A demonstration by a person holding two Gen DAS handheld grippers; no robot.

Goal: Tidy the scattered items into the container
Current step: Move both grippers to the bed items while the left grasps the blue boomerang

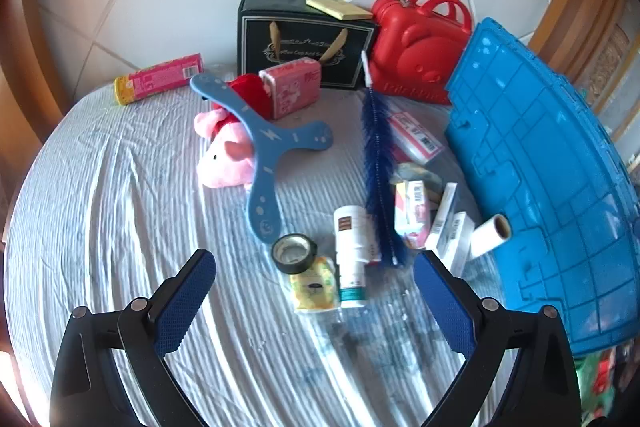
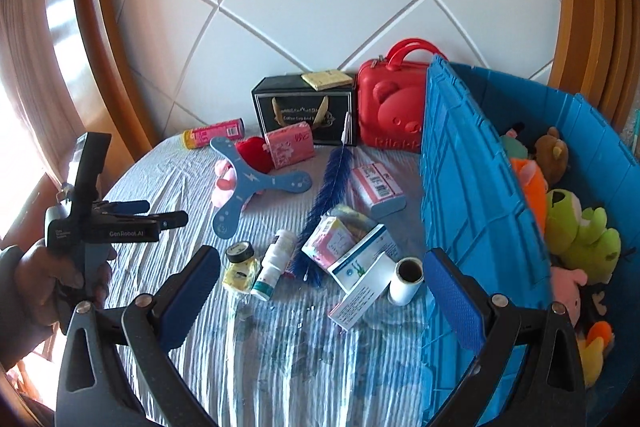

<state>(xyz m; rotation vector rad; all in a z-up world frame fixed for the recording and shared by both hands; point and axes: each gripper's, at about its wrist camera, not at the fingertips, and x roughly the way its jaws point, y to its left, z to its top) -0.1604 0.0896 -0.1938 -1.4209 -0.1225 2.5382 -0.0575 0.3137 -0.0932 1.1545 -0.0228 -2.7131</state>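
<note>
A blue plastic crate [image 2: 472, 187] stands at the right of the bed, with several plush toys [image 2: 576, 227] inside. Its outer wall [image 1: 552, 167] fills the right of the left wrist view. Scattered on the sheet lie a blue boomerang [image 1: 264, 143], a pink plush pig [image 1: 228, 159], a blue bottle brush [image 1: 378, 171], a tape roll [image 1: 294, 253], a white bottle [image 1: 352, 251], a small yellow pack [image 1: 314, 289], boxes [image 2: 360, 259] and a white roll [image 2: 406, 281]. My left gripper [image 1: 314, 305] hangs open above the yellow pack. My right gripper [image 2: 320, 301] is open and empty over the sheet.
A black gift box [image 1: 304, 39] and a red bear case [image 1: 416, 47] stand against the white padded headboard. A pink tube [image 1: 160, 77] lies at the far left. A hand [image 2: 44, 287] holds the left gripper's handle [image 2: 88, 223] at the left of the right wrist view.
</note>
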